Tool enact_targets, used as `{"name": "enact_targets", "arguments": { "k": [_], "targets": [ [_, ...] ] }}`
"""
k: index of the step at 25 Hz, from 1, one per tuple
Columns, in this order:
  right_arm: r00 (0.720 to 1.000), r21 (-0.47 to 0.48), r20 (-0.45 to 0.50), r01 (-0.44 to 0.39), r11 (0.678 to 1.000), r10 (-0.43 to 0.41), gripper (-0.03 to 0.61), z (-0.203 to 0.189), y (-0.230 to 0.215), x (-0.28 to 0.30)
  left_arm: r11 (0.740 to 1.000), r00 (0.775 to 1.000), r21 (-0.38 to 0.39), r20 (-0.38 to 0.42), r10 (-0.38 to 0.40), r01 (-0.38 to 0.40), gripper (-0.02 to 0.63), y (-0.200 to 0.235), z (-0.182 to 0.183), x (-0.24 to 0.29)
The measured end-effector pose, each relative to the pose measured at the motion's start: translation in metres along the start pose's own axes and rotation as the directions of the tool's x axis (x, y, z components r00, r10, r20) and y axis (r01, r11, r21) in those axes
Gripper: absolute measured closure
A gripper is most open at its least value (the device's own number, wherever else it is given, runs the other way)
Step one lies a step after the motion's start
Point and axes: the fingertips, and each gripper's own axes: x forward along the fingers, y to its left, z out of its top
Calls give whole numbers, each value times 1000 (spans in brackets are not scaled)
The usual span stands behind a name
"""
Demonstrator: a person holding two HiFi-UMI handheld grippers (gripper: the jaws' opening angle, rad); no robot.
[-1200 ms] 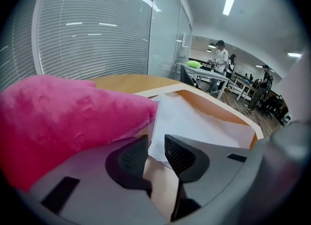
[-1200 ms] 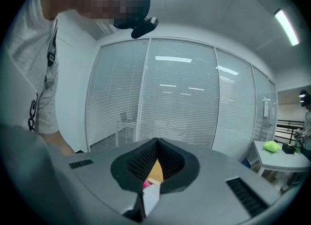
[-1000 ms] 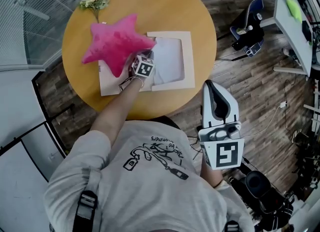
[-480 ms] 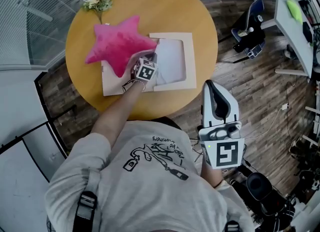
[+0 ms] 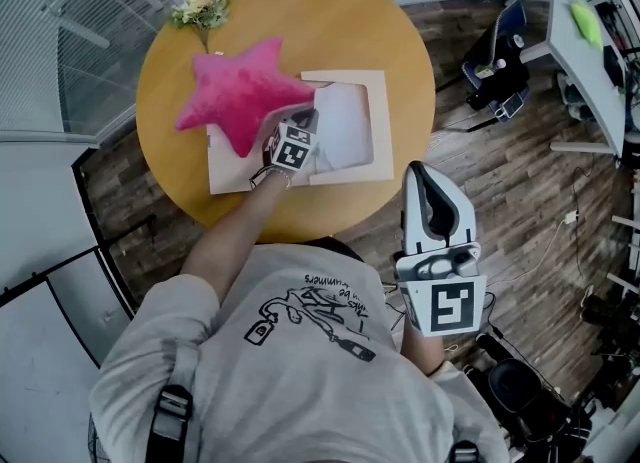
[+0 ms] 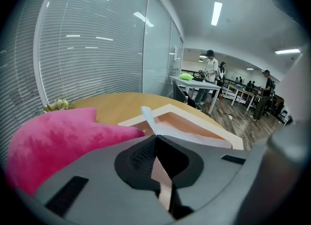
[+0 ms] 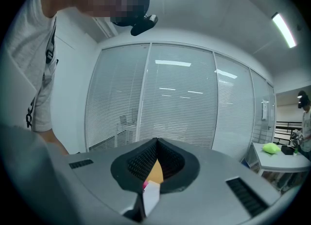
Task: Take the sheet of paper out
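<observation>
A white sheet of paper point(image 5: 345, 129) lies inside a shallow pale frame point(image 5: 381, 121) on the round wooden table point(image 5: 330, 21). My left gripper point(image 5: 308, 114) is over the frame's left side, shut on the sheet's near left edge. In the left gripper view a strip of the sheet point(image 6: 148, 117) stands up past the closed left gripper point(image 6: 156, 137). A pink star pillow point(image 5: 235, 91) rests on the frame's left part, touching the gripper. My right gripper point(image 5: 427, 173) hangs off the table by the person's right side, shut and holding nothing point(image 7: 155, 144).
A small bunch of flowers point(image 5: 200, 6) lies at the table's far left edge. Glass walls with blinds close the left side. To the right stand an office chair point(image 5: 500, 61) and a white desk point(image 5: 585, 51); several people point(image 6: 211, 71) stand far off.
My left gripper has risen a little and drawn back toward the person, and the sheet's pinched edge has come up with it. The right gripper has kept still.
</observation>
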Motion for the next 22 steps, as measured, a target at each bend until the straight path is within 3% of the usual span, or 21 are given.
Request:
{"name": "enact_targets", "arguments": {
  "k": [13, 22],
  "targets": [
    [998, 48, 45, 47, 998, -49, 571, 16, 0, -7, 1000, 996, -6, 87, -7, 7, 594, -11, 33, -35],
    [998, 12, 64, 2, 1000, -3, 571, 15, 6, -12, 1000, 990, -11, 144, -10, 12, 594, -18, 56, -62]
  ]
}}
